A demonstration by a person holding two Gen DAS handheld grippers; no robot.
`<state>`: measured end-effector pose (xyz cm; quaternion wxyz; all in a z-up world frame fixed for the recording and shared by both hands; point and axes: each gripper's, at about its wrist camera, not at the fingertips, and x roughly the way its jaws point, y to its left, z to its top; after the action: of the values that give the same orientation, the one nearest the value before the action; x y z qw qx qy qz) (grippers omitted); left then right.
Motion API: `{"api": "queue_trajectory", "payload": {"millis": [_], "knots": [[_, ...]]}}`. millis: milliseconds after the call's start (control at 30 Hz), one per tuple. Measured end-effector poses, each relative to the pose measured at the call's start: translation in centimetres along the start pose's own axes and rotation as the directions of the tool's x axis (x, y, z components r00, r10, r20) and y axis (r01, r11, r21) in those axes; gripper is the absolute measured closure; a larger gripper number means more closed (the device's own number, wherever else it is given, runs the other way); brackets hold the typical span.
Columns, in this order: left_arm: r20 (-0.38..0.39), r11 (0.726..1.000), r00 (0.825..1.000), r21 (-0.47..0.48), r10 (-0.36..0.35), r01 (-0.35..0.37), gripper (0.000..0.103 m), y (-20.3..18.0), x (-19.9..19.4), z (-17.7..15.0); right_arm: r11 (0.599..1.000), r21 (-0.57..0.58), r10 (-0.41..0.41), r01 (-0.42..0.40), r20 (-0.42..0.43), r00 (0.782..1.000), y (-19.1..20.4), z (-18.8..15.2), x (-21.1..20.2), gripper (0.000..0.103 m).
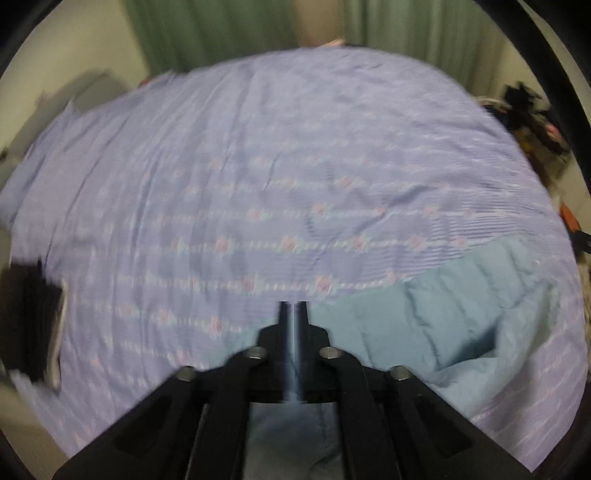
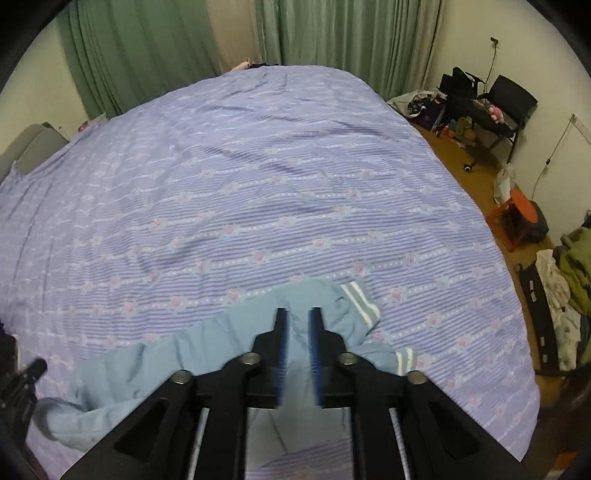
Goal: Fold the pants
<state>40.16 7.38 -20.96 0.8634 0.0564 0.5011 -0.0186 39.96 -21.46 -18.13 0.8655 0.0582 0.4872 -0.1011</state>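
The pants [image 2: 207,354] lay on the bedspread [image 2: 258,177] along its near edge, stretching left to right, cuffs toward the right. The right gripper [image 2: 298,314] hung over them (near the cuff end), and the left gripper [image 1: 293,306] seemingly pinched their cloth. Curtains [image 2: 332,33] stood behind the bed; a chair [image 2: 509,99] sat at far right.

Your left wrist view is smeared by motion blur; the right is sharper. Both are dim, evenly lit, bluish, with fisheye bending and black corners.
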Motion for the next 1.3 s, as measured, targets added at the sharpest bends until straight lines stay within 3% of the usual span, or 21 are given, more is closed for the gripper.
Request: {"api": "queue_trajectory", "payload": {"millis": [33,67,100,200,333,433,567,600,700,733,833,900,1067,1167,1300], "knots": [[0.015,0.999,0.999,0.027,-0.029,0.028,0.050,-0.2,-0.6,0.2,1.000,-0.001,0.001,-0.001,0.014,1.000,-0.1,-0.3,-0.5,0.051],[0.026,0.993,0.995,0.071,-0.092,0.090,0.043,-0.5,-1.5,0.4,1.000,0.003,-0.004,0.004,0.038,0.999,-0.2,-1.0,-1.4,0.034],[0.027,0.986,0.991,0.106,-0.131,0.127,0.039,-1.0,-2.2,0.5,1.000,0.005,-0.002,0.001,0.062,0.998,-0.3,-1.6,-2.2,0.032],[0.011,0.932,0.973,0.288,-0.231,0.219,0.036,-2.9,-4.2,0.2,1.000,0.007,0.002,-0.003,0.084,0.996,-0.8,-3.7,-4.3,0.032],[-0.089,0.811,0.941,0.484,-0.328,0.328,0.032,-6.1,-4.9,-1.2,0.998,-0.015,0.055,-0.055,0.045,0.997,-1.5,-7.3,-6.0,0.032],[-0.162,0.720,0.931,0.596,-0.326,0.356,0.032,-8.7,-3.7,-1.8,0.998,-0.015,0.065,-0.066,-0.023,0.998,-1.8,-10.5,-6.6,0.032],[-0.242,0.673,0.937,0.651,-0.253,0.350,0.034,-10.9,-0.8,-2.7,0.996,0.032,0.087,-0.084,-0.105,0.991,-2.2,-13.7,-6.5,0.032],[-0.273,0.671,0.934,0.651,-0.229,0.355,0.040,-11.3,0.2,-2.9,0.995,0.042,0.092,-0.087,-0.122,0.988,-2.2,-14.4,-6.4,0.032],[-0.285,0.678,0.943,0.660,-0.173,0.324,0.080,-11.5,1.4,-3.5,0.994,0.049,0.107,-0.100,-0.150,0.983,-2.0,-15.8,-6.5,0.032],[-0.283,0.681,0.942,0.656,-0.179,0.326,0.086,-11.3,1.3,-3.6,0.994,0.043,0.110,-0.104,-0.149,0.983,-1.9,-16.0,-6.6,0.032],[-0.273,0.686,0.937,0.639,-0.220,0.347,0.090,-10.8,0.2,-3.6,0.994,0.032,0.109,-0.106,-0.128,0.986,-1.8,-16.1,-7.2,0.032],[-0.238,0.697,0.943,0.635,-0.234,0.334,0.090,-10.3,-0.8,-3.0,0.992,0.038,0.121,-0.117,-0.116,0.986,-1.6,-15.7,-7.6,0.032],[-0.182,0.811,0.944,0.484,-0.274,0.329,0.090,-7.3,0.1,0.3,0.990,0.044,0.134,-0.131,-0.077,0.988,-1.0,-14.5,-8.7,0.031],[-0.202,0.849,0.955,0.443,-0.219,0.288,0.090,-6.7,3.0,1.6,0.992,0.030,0.120,-0.119,-0.056,0.991,-0.2,-13.7,-9.0,0.031],[-0.233,0.868,0.965,0.448,-0.117,0.213,0.090,-8.0,6.8,1.5,0.997,-0.013,0.073,-0.074,-0.049,0.996,1.1,-13.1,-8.7,0.032]]}}
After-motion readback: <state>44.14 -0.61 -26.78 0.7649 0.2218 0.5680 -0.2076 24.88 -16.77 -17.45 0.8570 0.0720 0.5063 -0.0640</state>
